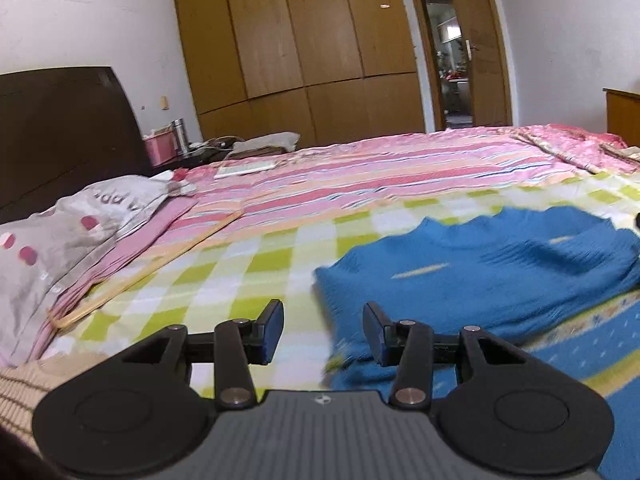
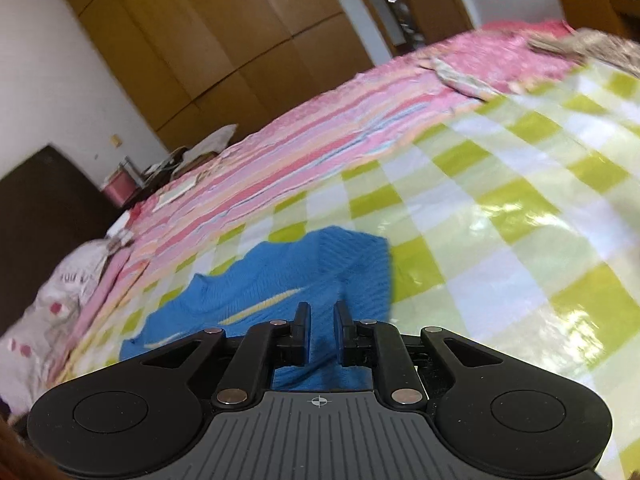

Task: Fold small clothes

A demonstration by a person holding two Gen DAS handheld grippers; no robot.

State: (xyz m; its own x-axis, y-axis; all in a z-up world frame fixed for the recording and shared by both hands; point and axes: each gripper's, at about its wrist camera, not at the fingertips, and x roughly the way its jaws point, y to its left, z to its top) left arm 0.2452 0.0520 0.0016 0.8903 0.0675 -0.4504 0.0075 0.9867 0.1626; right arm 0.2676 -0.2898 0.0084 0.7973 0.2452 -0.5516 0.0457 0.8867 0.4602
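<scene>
A small blue knitted sweater [image 1: 480, 264] with a cream stripe lies partly folded on the green-and-white checked cloth [image 1: 248, 264]. My left gripper [image 1: 323, 330] is open and empty, just above the cloth at the sweater's left edge. In the right wrist view the sweater [image 2: 304, 280] lies straight ahead. My right gripper [image 2: 322, 330] has its jaws narrowly apart, and blue knit [image 2: 320, 360] runs between them; whether they pinch it I cannot tell.
The checked cloth [image 2: 500, 208] covers a bed with a pink striped sheet [image 1: 380, 168]. A grey pillow [image 1: 72, 232] lies at the left by the dark headboard [image 1: 60, 128]. A wooden wardrobe [image 1: 300, 40] and a doorway [image 1: 456, 64] stand behind.
</scene>
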